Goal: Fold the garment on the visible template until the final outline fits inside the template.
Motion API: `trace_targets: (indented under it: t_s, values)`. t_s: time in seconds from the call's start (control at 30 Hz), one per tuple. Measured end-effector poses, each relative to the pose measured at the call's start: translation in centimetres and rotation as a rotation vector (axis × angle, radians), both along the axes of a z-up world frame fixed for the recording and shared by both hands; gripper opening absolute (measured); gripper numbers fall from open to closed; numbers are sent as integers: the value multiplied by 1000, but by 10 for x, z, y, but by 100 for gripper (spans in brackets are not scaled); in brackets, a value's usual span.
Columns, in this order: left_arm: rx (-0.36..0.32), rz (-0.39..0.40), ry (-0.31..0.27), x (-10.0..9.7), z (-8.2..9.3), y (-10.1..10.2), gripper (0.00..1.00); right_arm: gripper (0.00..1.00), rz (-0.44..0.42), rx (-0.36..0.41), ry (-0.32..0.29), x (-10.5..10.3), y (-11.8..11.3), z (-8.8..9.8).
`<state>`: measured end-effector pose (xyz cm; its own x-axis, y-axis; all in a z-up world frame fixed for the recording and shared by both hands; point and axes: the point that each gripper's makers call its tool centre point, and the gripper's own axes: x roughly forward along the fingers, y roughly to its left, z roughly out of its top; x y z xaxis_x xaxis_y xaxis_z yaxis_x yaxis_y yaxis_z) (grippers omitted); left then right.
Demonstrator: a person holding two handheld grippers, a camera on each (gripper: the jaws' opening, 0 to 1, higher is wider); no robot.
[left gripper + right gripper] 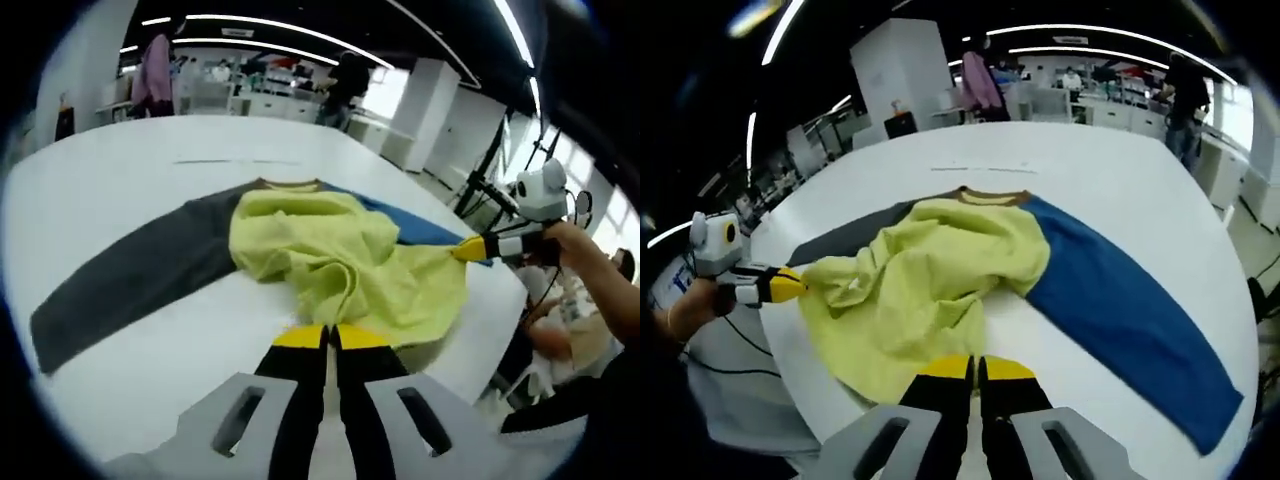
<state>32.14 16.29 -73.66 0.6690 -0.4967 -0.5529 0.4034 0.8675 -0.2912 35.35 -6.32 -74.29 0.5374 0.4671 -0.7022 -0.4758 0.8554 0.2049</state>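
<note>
Claws [330, 336] [974, 367] pinch crumpled soft yellow garment [340, 260].

Garment [330, 255] = long-sleeve top w/ yellow-green body, brown neckband [995, 196], one dark grey sleeve [130, 275], one blue sleeve [1120, 290]. Lies on white table [120, 170], collar at the far side from both cams. Body is bunched & rumpled, folded up over itself in loose ridges (not flat), lower hem nearest the cams. In the right gripper view the blue sleeve lies flat, stretched out to the right & toward the table edge, while the grey sleeve runs off left, mostly under the bunched body. In the left gripper view the grey sleeve lies flat & fully extended to the left. Template: faint thin line [235, 161] on the tabletop beyond the collar; full outline can't be made out.
</note>
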Motion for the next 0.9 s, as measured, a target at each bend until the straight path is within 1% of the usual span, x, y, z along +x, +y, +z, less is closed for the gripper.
trace_targets:
  t_s: [0.27,0.43,0.67,0.83,0.9]
  values:
    - [-22,28,9,-14,1,6,0,0,-19,2,10,-15,-5,2]
    - [-44,42,36,-25,-5,7,0,0,-40,12,3,-23,-8,7]
    - [-33,66,63,-40,-16,15,0,0,-58,13,15,-37,-11,4]
    - [-7,55,86,-48,-23,19,0,0,-73,11,34,-48,-11,-2]
    - [23,25,93,-54,-28,19,0,0,-79,5,42,-53,-10,-5]
